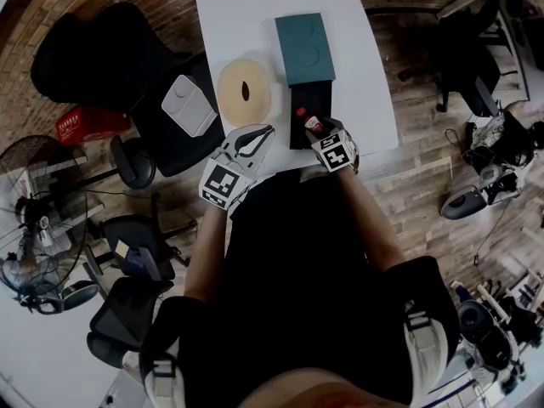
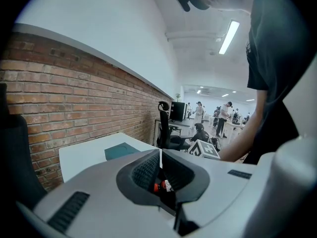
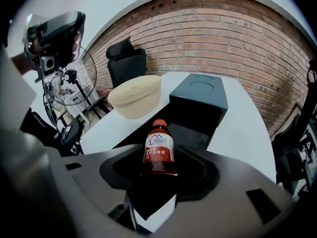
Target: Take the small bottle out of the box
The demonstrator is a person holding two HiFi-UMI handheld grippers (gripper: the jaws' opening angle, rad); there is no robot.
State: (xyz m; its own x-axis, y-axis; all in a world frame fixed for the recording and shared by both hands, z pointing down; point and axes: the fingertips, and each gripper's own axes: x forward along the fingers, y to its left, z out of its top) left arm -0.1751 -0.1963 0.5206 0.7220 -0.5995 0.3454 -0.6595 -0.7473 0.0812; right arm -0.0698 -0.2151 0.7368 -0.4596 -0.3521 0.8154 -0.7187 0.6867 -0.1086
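Note:
A small brown bottle (image 1: pixel 311 123) with a red cap and a red-and-white label is clamped upright between the jaws of my right gripper (image 1: pixel 320 134), over the near end of the open black box (image 1: pixel 316 99). The right gripper view shows the bottle (image 3: pixel 159 150) in the right gripper (image 3: pixel 159 171), with the black box (image 3: pixel 198 133) just behind it. The box's teal lid (image 1: pixel 304 48) lies at the box's far end. My left gripper (image 1: pixel 262 132) hangs to the bottle's left at the table's near edge, its jaws closed on nothing.
A round beige bowl (image 1: pixel 244 92) sits on the white table (image 1: pixel 365 75) left of the box. Black office chairs stand left of the table, one holding a white device (image 1: pixel 189 104). A fan (image 3: pixel 74 78) and a brick wall lie beyond.

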